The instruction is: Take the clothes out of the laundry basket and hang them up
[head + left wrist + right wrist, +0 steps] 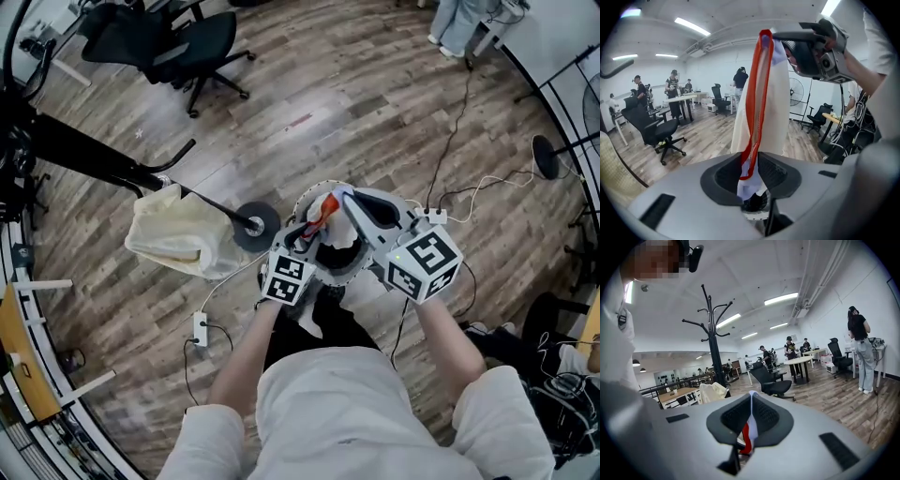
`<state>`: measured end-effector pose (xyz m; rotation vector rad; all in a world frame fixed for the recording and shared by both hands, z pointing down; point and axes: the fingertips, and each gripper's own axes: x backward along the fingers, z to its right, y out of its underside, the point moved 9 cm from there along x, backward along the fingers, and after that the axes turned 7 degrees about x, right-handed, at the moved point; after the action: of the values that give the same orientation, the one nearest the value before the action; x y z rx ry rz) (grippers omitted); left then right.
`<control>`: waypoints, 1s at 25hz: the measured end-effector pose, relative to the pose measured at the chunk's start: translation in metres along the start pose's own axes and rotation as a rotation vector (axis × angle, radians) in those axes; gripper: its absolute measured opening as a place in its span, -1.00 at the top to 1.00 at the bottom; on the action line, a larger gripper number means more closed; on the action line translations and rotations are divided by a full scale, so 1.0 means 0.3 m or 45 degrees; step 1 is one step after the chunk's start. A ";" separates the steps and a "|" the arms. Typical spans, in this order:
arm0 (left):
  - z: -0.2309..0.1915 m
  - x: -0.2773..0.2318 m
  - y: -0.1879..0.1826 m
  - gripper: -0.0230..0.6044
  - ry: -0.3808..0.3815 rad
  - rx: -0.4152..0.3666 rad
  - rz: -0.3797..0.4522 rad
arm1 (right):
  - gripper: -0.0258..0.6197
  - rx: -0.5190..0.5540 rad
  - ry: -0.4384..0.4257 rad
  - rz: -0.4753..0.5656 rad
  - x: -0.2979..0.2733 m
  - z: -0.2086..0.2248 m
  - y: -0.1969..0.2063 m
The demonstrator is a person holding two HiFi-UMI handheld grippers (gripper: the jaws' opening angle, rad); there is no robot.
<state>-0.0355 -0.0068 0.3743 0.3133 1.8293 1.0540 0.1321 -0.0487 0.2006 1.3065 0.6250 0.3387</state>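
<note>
Head view: both grippers sit centre frame over the laundry basket [349, 270], with the garment [325, 208] (white, red trim) strung between the left gripper [305, 239] and right gripper [345, 199]; the coat rack [94, 155] runs in from the upper left, cream garment [178, 234] hanging on it. Likely risk: the cloth is bunched, not spread, so it could go onto a hook twisted or slide off, and any trailing end near the basket rim could snag on the lift. Left gripper view: jaws stand fairly wide, but a thick wad of the garment fills the gap and looks clamped; the cloth runs taut from there to the right gripper at upper right, so pulling the two further apart could drag it out of one grip. Right gripper view: jaws almost closed, pinching a thin fold, white edge at the tips, red just below centre; the rack stands upper left of centre, well apart from the jaws
</note>
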 end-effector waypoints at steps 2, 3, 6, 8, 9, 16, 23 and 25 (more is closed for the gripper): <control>-0.009 0.037 -0.014 0.65 -0.031 -0.042 0.007 | 0.87 0.024 0.006 0.024 0.000 -0.017 -0.037; -0.013 0.058 -0.022 0.71 -0.043 -0.057 0.016 | 0.87 0.036 0.010 0.034 0.000 -0.025 -0.055; -0.021 0.125 -0.047 0.82 -0.046 -0.084 0.053 | 0.87 0.061 0.017 0.063 0.012 -0.056 -0.100; -0.029 0.177 -0.056 0.83 -0.047 -0.110 0.072 | 0.87 0.080 0.021 0.077 0.019 -0.091 -0.123; -0.037 0.210 -0.062 0.83 -0.053 -0.128 0.085 | 0.87 0.094 0.024 0.083 0.018 -0.110 -0.132; -0.142 0.429 -0.172 0.83 -0.092 -0.155 0.250 | 0.87 0.156 0.097 0.117 0.001 -0.151 -0.219; -0.175 0.651 -0.253 0.83 -0.142 -0.180 0.394 | 0.87 0.170 0.174 0.144 0.014 -0.185 -0.256; -0.188 0.711 -0.280 0.83 -0.179 -0.231 0.420 | 0.87 0.172 0.184 0.158 0.004 -0.199 -0.274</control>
<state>-0.1707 0.0440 0.1874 0.5785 1.5754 1.3784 0.0880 -0.0212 0.1133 1.4633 0.6991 0.5032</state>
